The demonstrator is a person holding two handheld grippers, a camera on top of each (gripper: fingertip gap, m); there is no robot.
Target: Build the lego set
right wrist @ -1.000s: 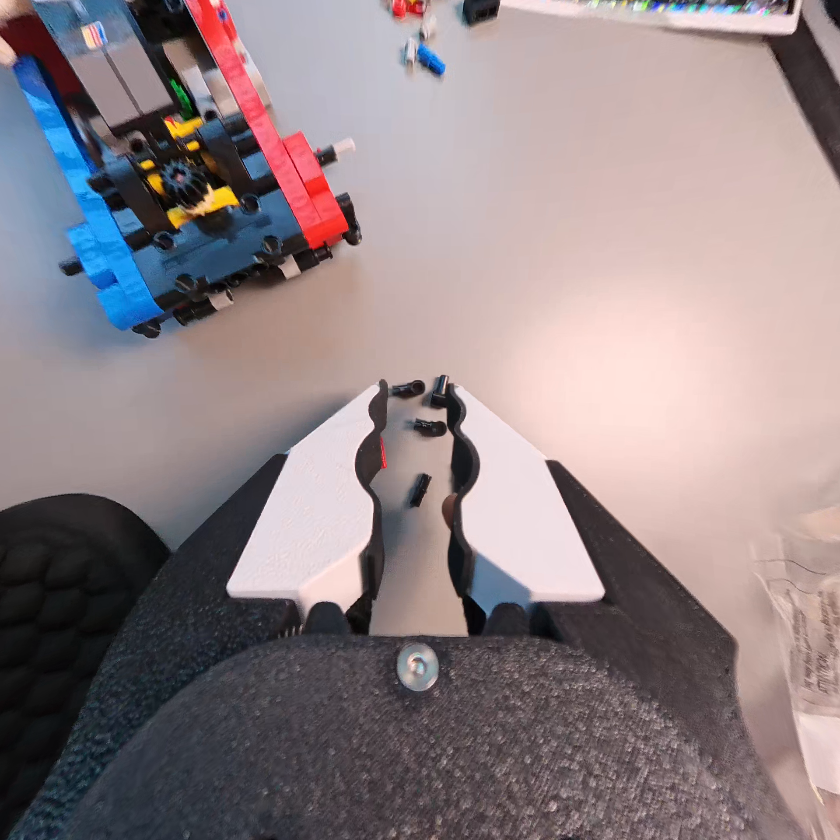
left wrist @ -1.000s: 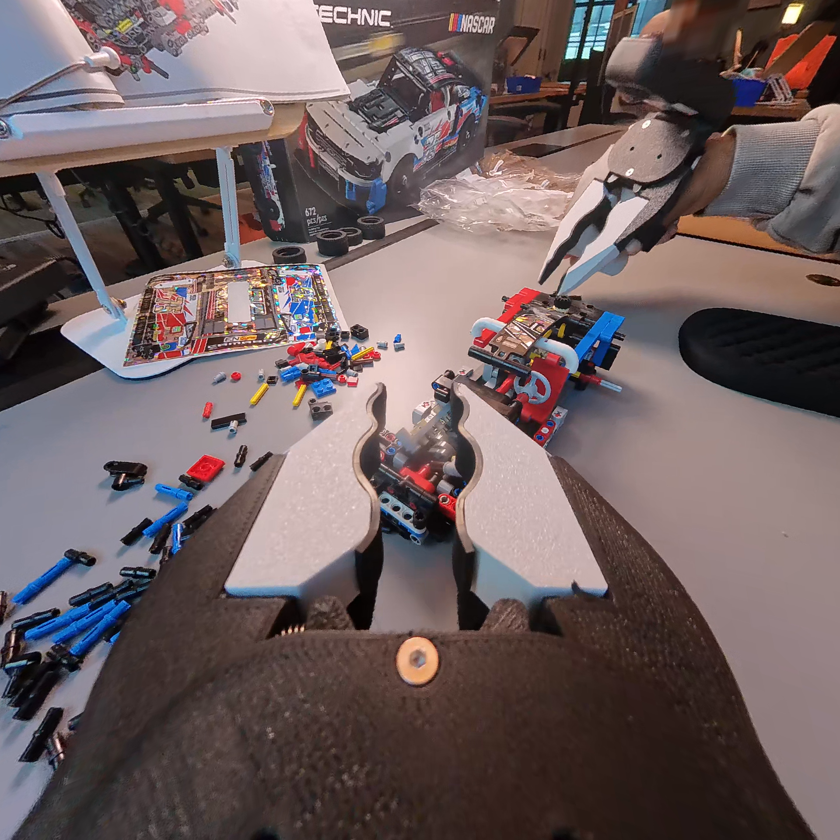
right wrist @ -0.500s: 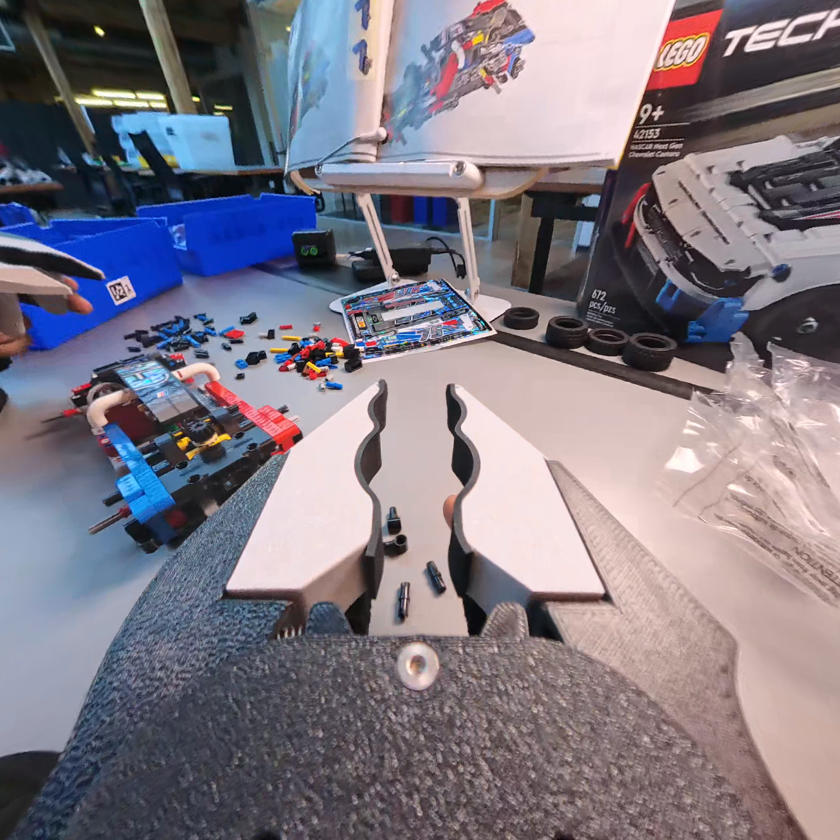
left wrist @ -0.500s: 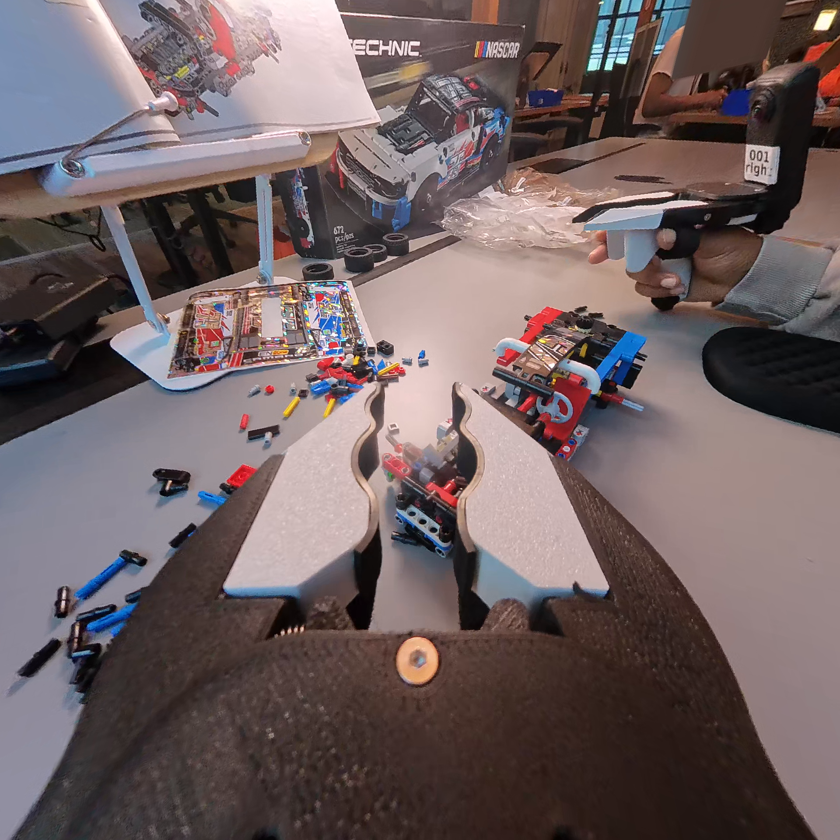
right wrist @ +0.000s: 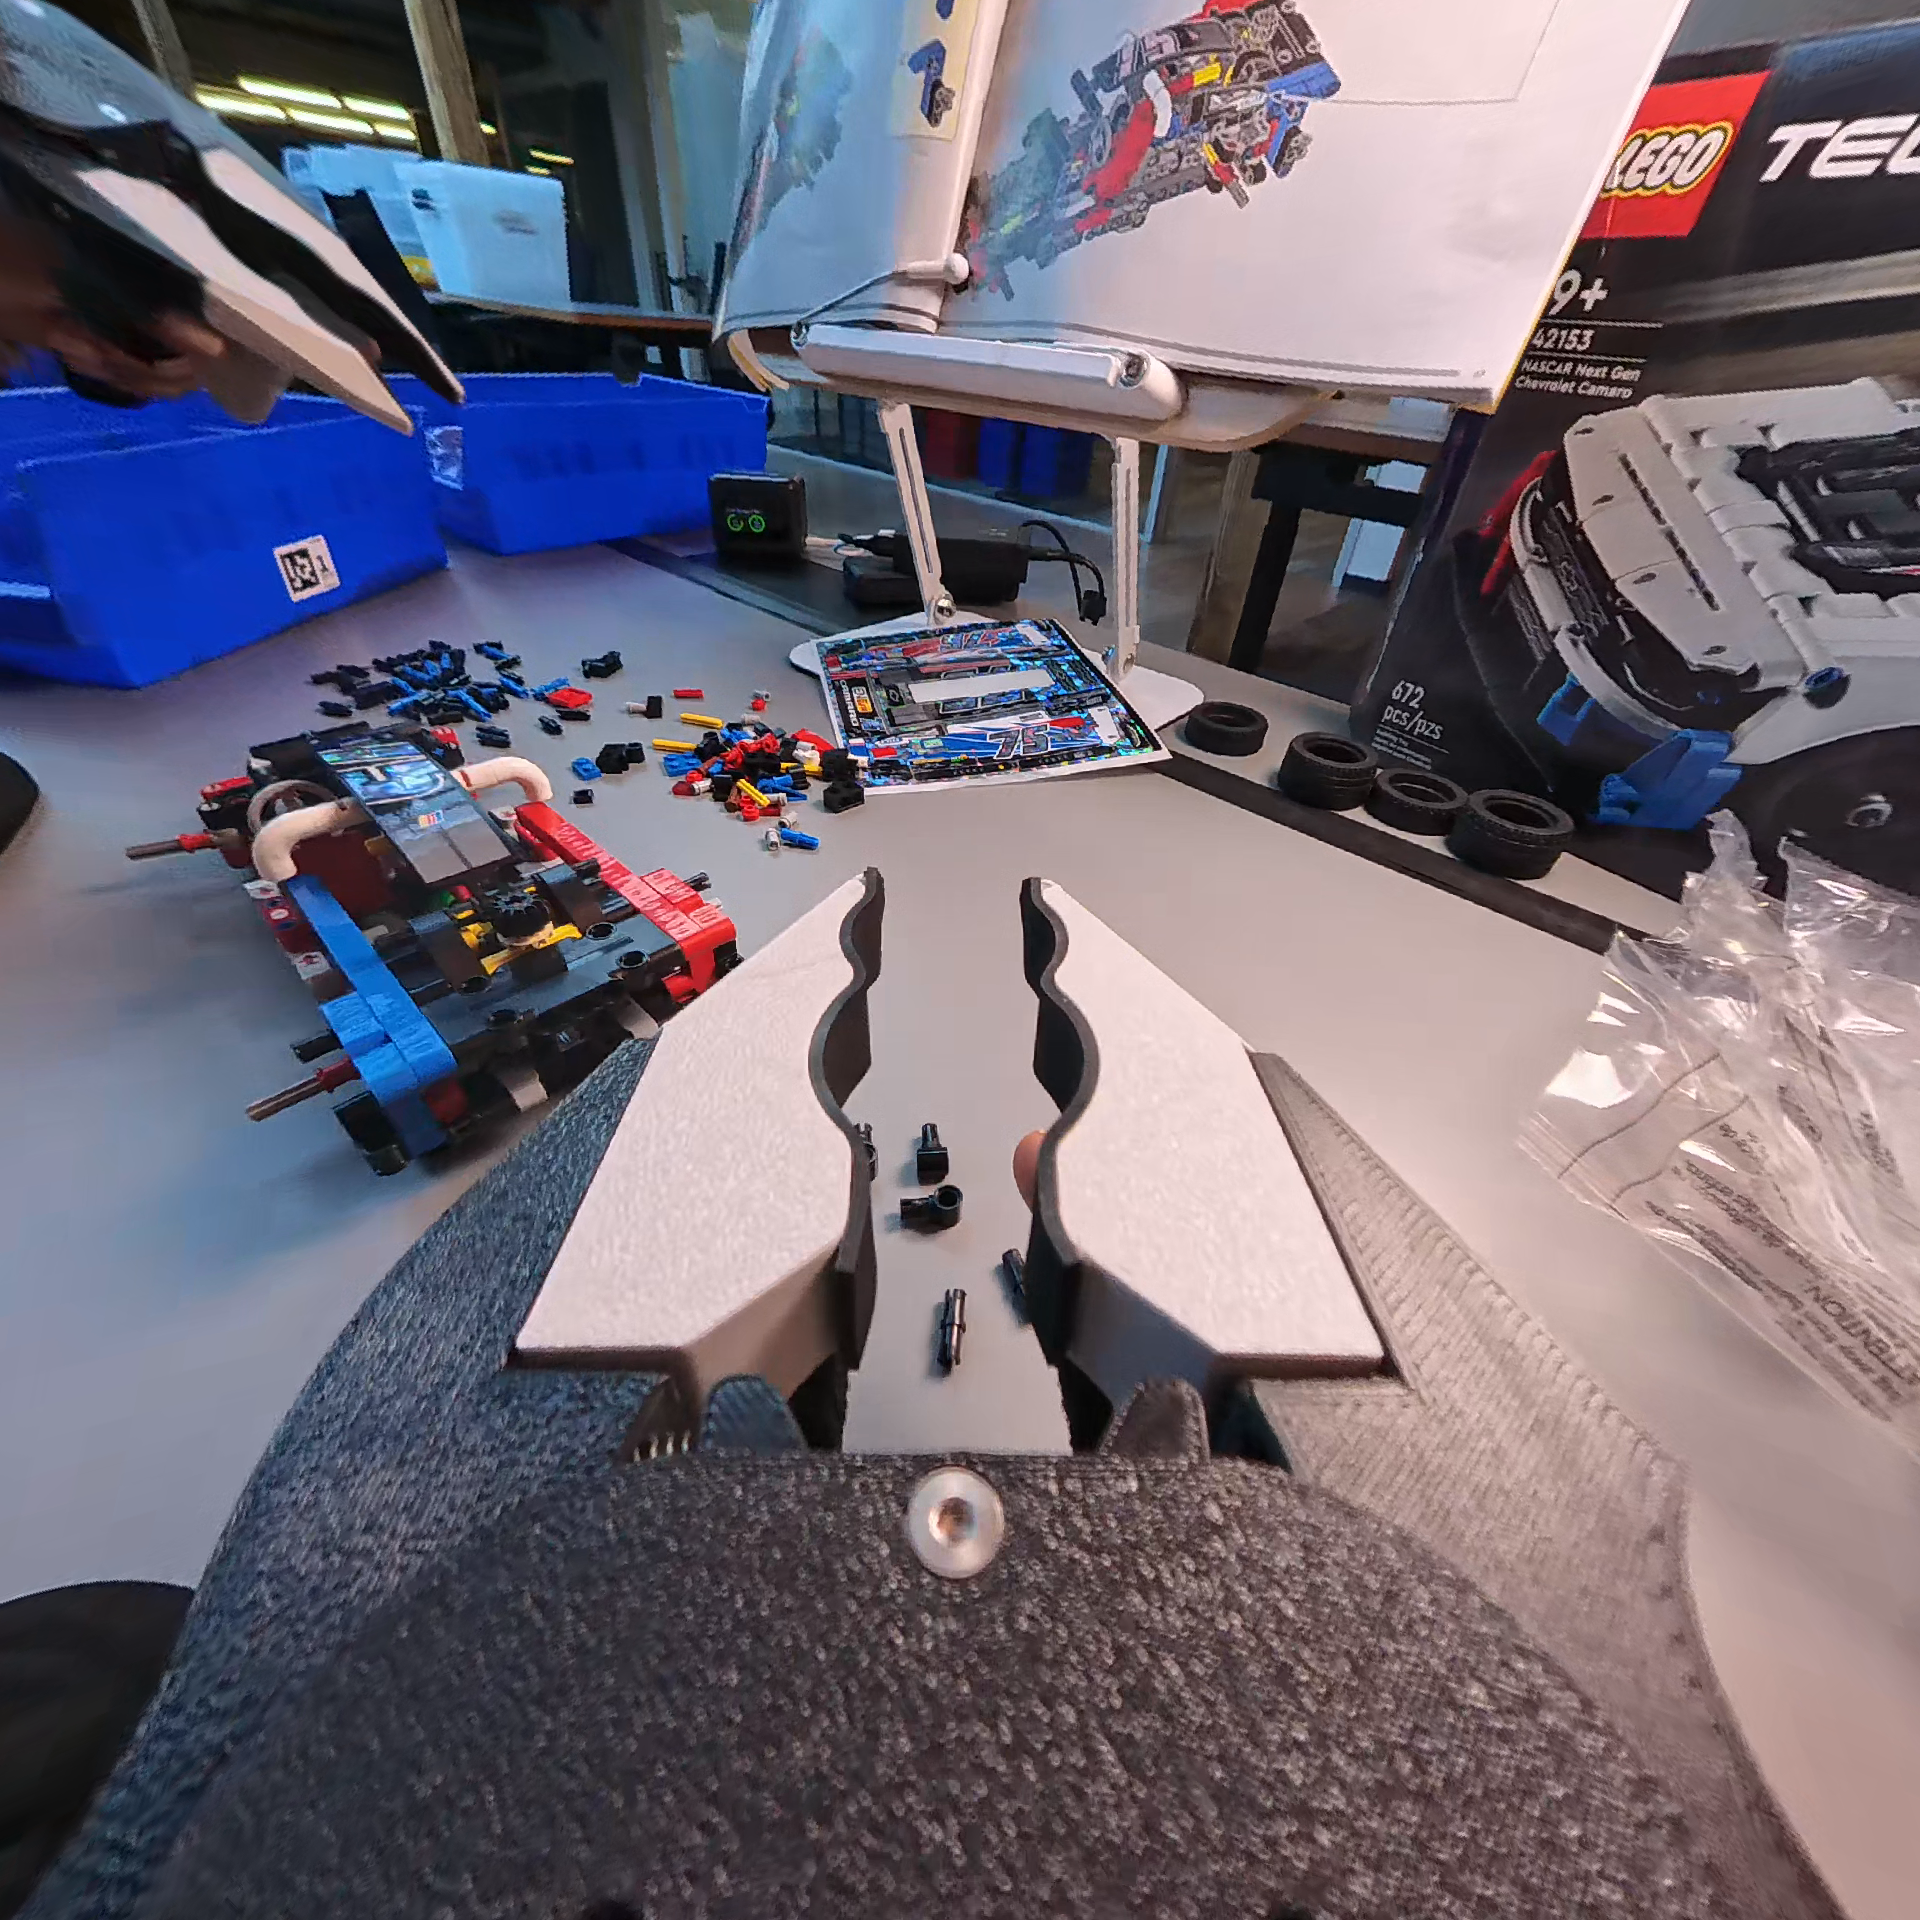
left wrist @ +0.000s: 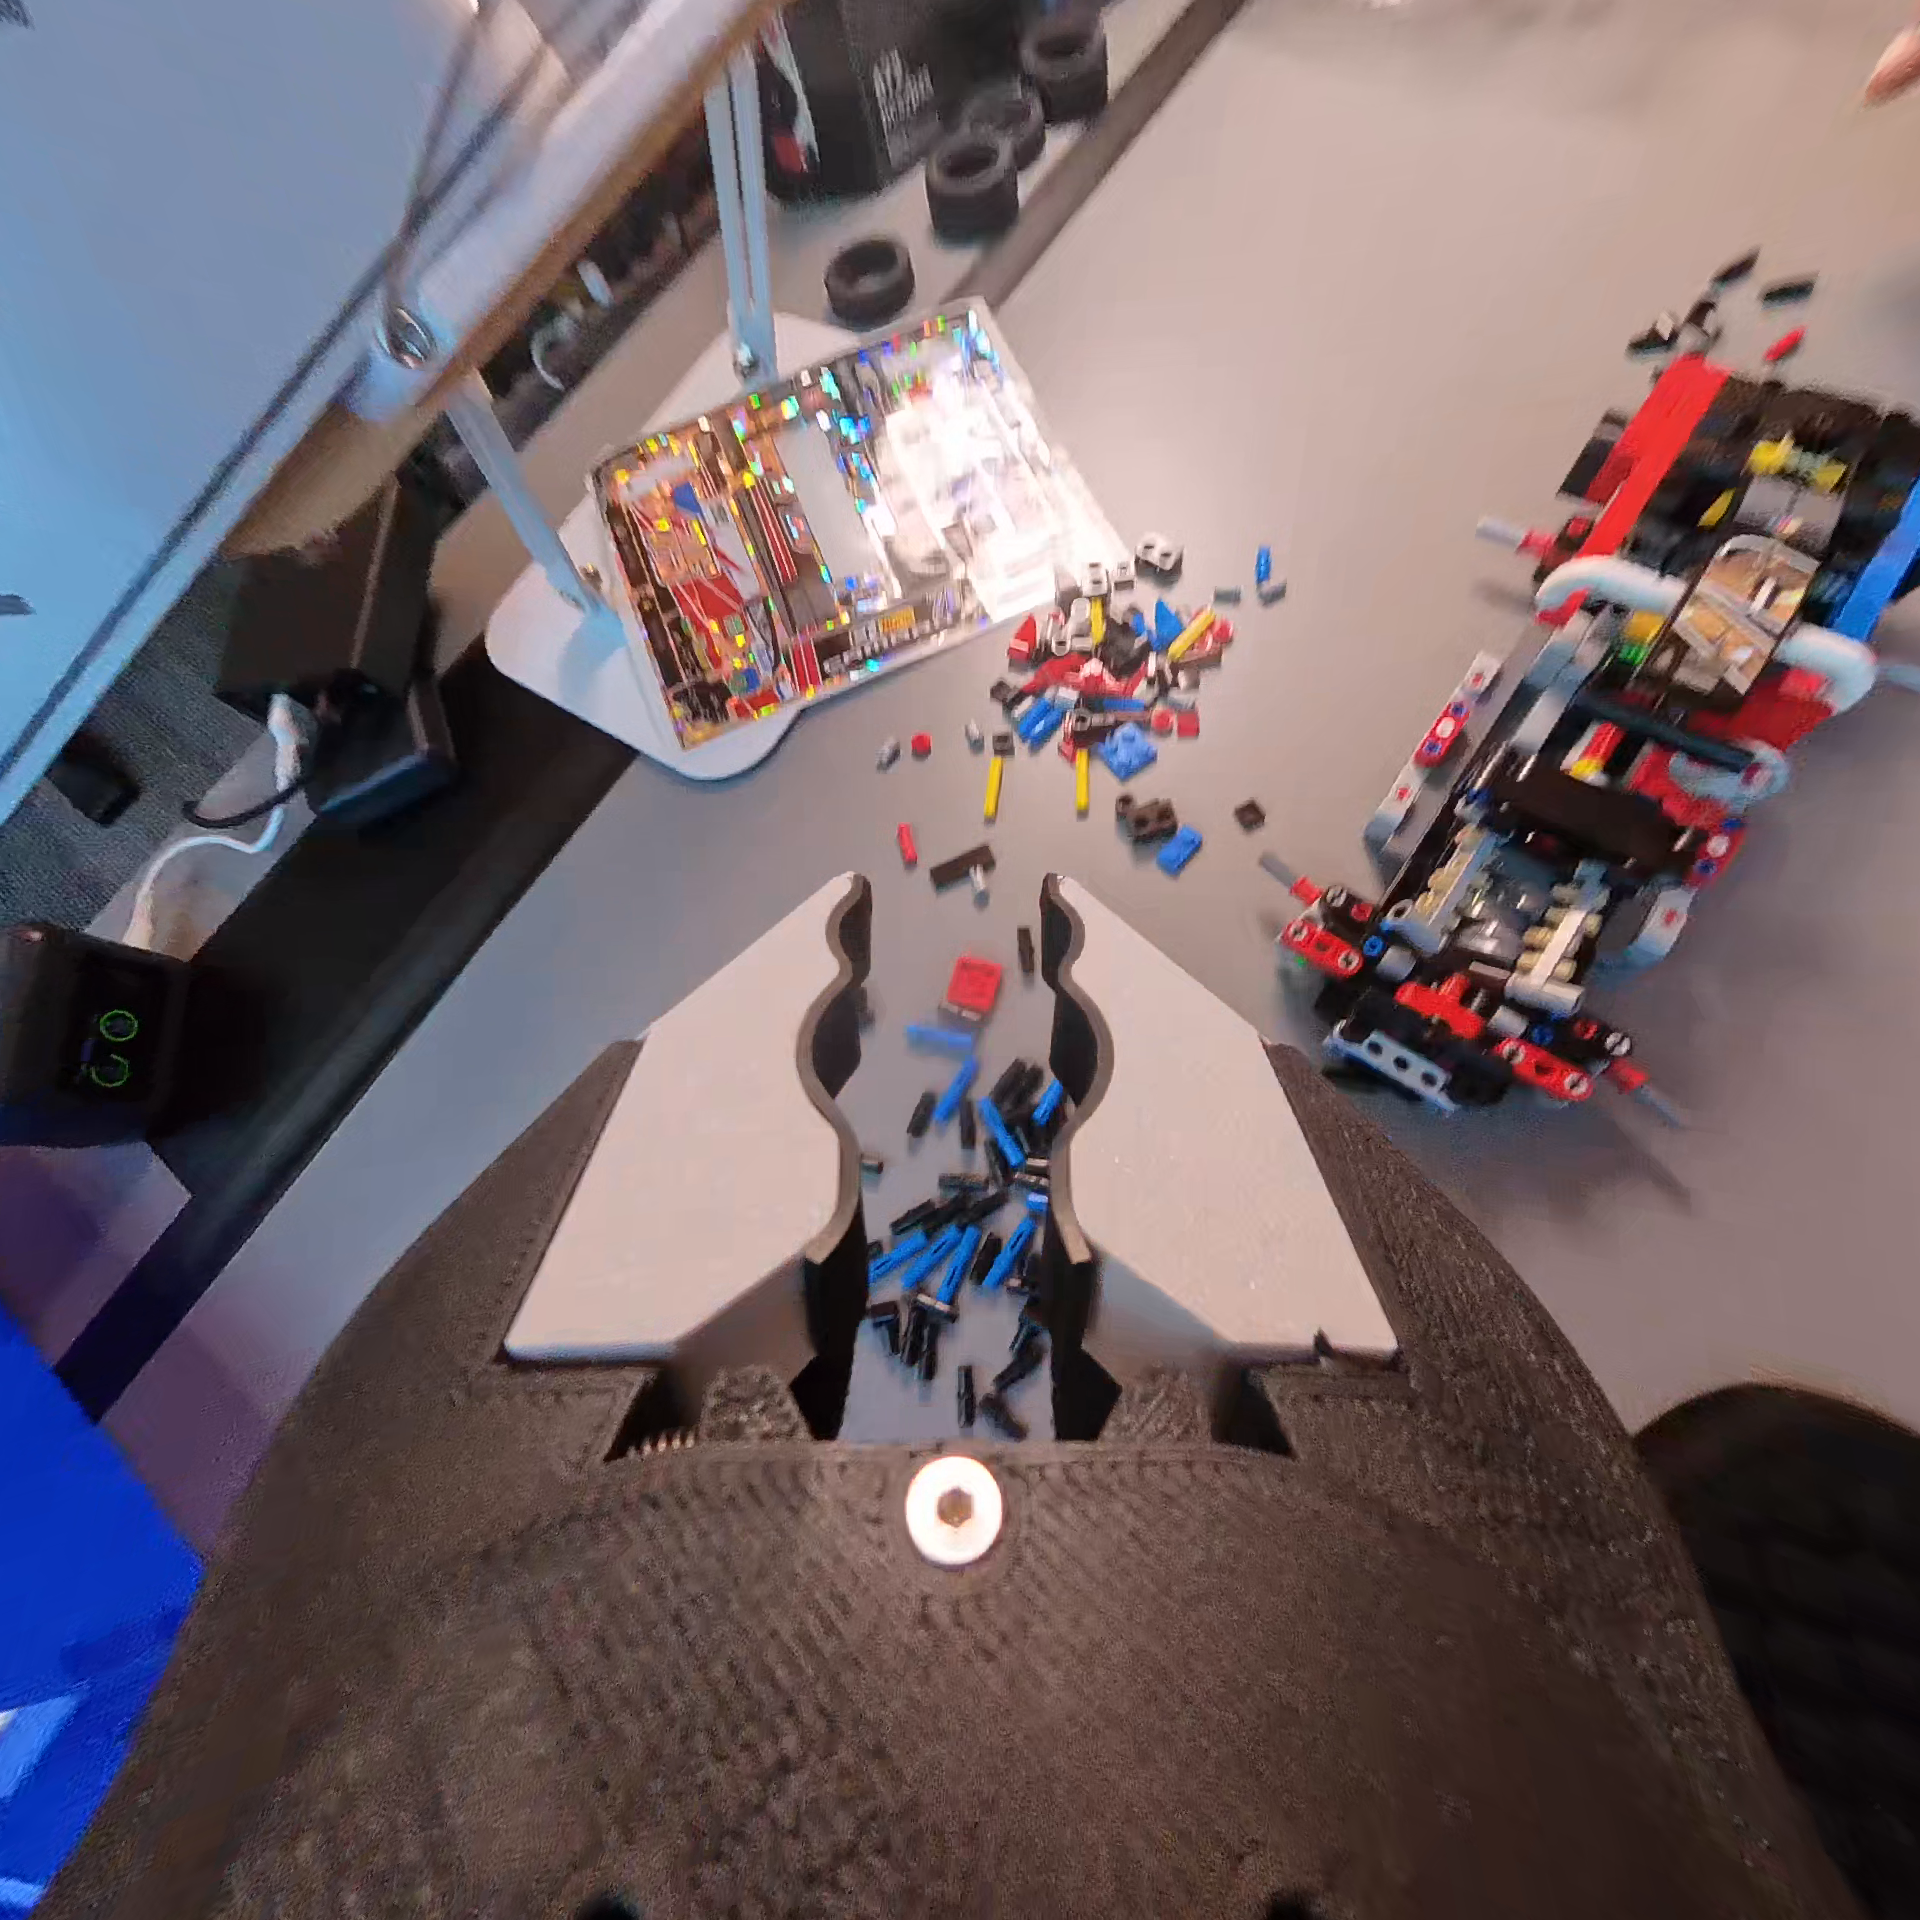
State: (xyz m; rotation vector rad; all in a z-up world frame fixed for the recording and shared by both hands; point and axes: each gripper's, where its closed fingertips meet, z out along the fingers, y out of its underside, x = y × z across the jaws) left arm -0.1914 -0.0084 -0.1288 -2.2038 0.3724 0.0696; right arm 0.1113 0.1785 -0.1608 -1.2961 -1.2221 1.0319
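Observation:
The part-built red, blue and black lego car chassis (left wrist: 1621, 790) lies on the grey table, right of my left gripper (left wrist: 951, 894). That gripper is open and empty, and points down over a pile of blue and black pins (left wrist: 977, 1216) and a small red plate (left wrist: 975, 982). My right gripper (right wrist: 951, 883) is open and empty, low over several loose black pins (right wrist: 930, 1205). The chassis (right wrist: 447, 894) lies to its left. The left gripper (right wrist: 431, 410) shows raised at the upper left. A mixed pile of small parts (left wrist: 1112, 675) lies by the sticker sheet (left wrist: 831, 561).
The instruction booklet on a white stand (right wrist: 1195, 156) and the set's box (right wrist: 1714, 520) stand at the back, with black tyres (right wrist: 1423, 800) in front. Clear plastic bags (right wrist: 1766, 1091) lie at the right. Blue bins (right wrist: 208, 520) stand at the left. A black pad (left wrist: 1808, 1558) lies nearby. Spacing between my two grippers at the tips: around 35 centimeters. From my left tips it is roughly 12 centimeters to the small red plate (left wrist: 975, 982); from my right, 35 centimeters. It turns up in the right wrist view (right wrist: 569, 698) as well.
My left gripper has swung left, off the chassis front, and now looks down on the pin pile. My right gripper tilted up from the table a second ago and has since held still.

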